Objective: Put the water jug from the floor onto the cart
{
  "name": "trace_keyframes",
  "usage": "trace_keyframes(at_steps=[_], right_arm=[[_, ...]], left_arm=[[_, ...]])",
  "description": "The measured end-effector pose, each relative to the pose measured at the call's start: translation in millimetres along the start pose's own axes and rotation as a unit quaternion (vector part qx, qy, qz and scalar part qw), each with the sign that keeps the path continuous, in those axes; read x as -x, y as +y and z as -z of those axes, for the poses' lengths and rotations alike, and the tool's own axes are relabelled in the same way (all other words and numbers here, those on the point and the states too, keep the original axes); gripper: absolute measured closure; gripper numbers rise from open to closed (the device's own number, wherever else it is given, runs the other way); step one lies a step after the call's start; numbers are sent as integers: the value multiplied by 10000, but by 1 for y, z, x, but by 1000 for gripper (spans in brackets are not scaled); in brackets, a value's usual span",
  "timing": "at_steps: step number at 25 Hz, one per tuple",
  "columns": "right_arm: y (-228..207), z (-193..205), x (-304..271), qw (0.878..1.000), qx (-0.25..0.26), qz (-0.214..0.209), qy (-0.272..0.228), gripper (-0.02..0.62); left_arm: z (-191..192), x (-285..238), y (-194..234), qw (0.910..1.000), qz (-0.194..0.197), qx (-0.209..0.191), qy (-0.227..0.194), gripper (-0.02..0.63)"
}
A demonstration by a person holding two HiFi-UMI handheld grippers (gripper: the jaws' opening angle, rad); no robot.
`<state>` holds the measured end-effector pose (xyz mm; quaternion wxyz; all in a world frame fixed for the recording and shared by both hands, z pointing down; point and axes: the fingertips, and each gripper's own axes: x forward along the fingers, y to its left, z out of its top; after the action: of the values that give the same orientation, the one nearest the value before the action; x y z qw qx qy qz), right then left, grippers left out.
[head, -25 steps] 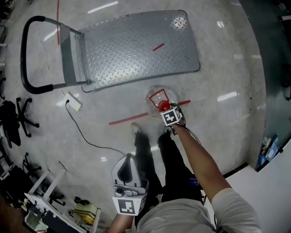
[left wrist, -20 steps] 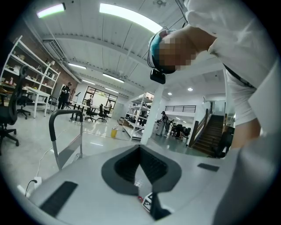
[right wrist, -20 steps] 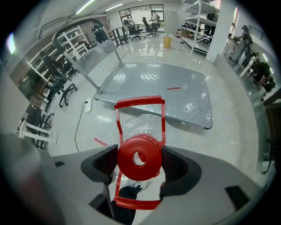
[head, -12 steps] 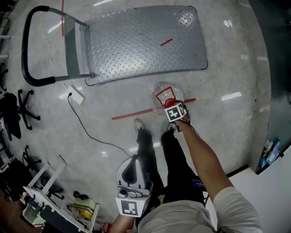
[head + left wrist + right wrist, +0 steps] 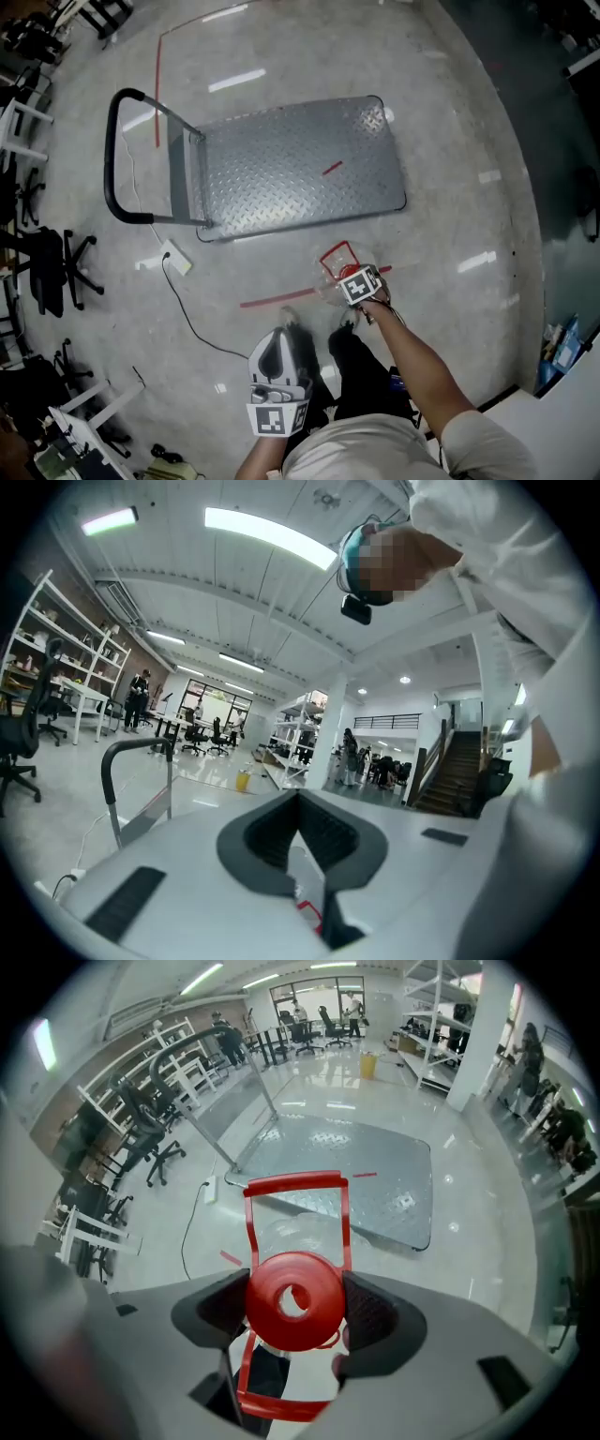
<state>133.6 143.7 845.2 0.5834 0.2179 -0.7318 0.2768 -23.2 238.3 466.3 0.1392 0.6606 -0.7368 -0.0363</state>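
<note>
Where my right gripper (image 5: 352, 277) pinches the jug (image 5: 334, 267) by its red cap (image 5: 293, 1299), the jug is just beside the cart (image 5: 281, 178), off its long edge, over the floor (image 5: 459, 178). Left gripper (image 5: 274, 352): pressed together, farther from the cart.

Shiny grey floor (image 5: 450, 187) — office chairs (image 5: 52, 272) at L

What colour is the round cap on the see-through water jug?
Red. The round cap on the clear plastic water jug shows best in the right gripper view.
</note>
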Motion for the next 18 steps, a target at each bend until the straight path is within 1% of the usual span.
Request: trace_keyframes(at_steps=[2,4,6,9,13,15,18], right_arm=[[-1,-4,33,10000,25,-54,-64,291],[-7,-21,58,9997,124,-45,-211,291],[-17,-39,75,9992,223,8,-343,291],[-34,-50,94,9985,279,136,-452,291],[-55,-73,102,9979,354,315,-446,291],[-66,-90,104,9978,311,358,-473,291],[-88,-117,105,9977,211,401,-512,291]], left_arm=[[-16,-2,-10,9999,-72,-31,-77,603],[-32,-10,-15,9995,-129,-86,-281,603],[-45,-24,-16,9986,-177,-124,-479,603],[-55,-46,-18,9978,-156,-185,-613,603],[-69,-95,-7,9971,22,-240,-723,603],[-75,-124,3,9970,105,-191,-747,603],[-80,-173,18,9975,204,-56,-668,603]])
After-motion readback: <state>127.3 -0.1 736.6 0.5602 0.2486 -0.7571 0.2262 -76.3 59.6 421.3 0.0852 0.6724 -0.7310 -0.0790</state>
